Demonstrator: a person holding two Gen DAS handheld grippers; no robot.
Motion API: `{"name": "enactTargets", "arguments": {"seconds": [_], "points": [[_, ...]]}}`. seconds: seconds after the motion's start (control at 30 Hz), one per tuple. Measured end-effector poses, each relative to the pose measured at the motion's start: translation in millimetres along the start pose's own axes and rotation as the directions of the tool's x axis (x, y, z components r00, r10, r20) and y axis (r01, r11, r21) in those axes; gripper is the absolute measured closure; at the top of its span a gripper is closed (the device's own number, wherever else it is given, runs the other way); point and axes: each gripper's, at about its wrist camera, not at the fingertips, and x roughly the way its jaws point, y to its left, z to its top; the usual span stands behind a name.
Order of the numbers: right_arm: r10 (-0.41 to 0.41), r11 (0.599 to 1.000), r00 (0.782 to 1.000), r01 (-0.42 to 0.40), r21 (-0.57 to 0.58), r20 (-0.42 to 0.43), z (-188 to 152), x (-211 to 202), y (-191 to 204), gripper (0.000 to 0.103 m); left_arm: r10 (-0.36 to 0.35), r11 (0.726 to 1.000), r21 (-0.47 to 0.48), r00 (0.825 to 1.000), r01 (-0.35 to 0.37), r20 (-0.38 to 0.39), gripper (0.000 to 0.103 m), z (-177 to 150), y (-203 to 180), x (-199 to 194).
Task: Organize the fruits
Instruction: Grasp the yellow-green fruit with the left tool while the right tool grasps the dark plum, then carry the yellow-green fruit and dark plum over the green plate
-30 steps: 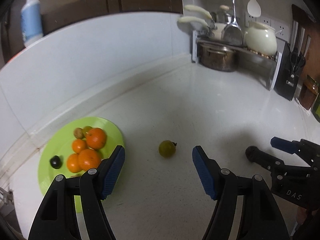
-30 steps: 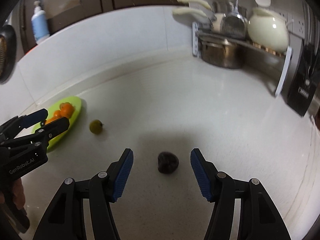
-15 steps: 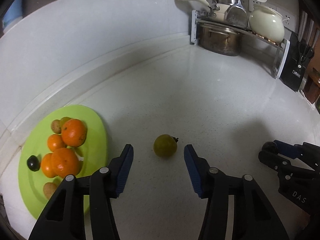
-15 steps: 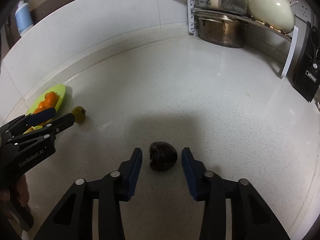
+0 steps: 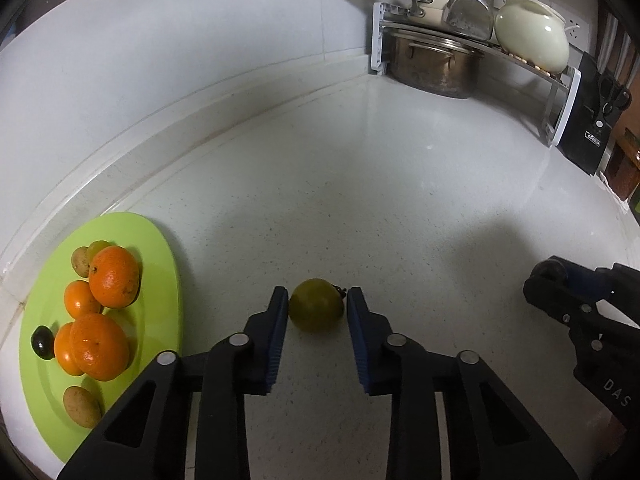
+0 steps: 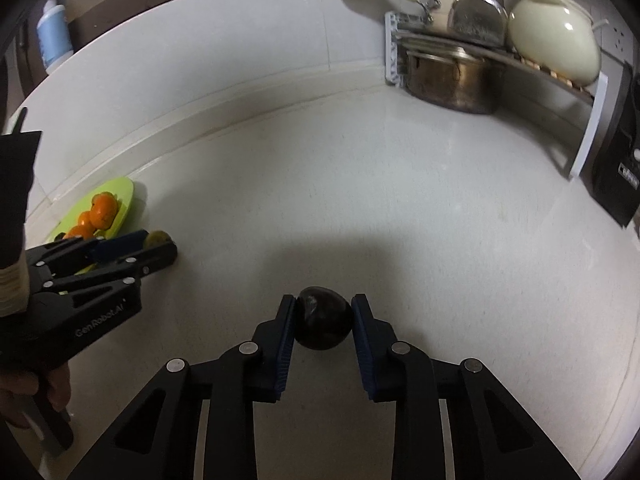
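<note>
Your white speckled stone desk [image 5: 400,200] carries a flat lime-green oval plate [image 5: 160,264] of glossy oranges [image 5: 114,276]. Just right of that plate, your left gripper [image 5: 317,300], marked "GenRobot.AI", reaches level, jaws closed against a round yellow-green fruit [image 5: 316,310]. Farther right, your right gripper [image 6: 324,312], lettered "DAS", clamps a glossy dark plum [image 6: 323,322].
</note>
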Motion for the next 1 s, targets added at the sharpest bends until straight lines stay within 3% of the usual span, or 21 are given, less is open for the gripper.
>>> {"name": "enactTargets", "arguments": {"seconds": [0.5, 1.0], "points": [[0.056, 0.996, 0.997, -0.052, -0.068, 0.057, 11.7, -14.3, 15.4, 0.074, -0.026, 0.998, -0.061, 0.999, 0.029, 0.047, 0.075, 0.6, 8.9, -39.7], [0.191, 0.965, 0.974, -0.164, -0.202, 0.119, 20.8, -55.0, 47.8, 0.074, 0.081, 0.985, -0.161, 0.987, -0.058, 0.141, 0.075, -22.7, 31.5, -115.5]]}}
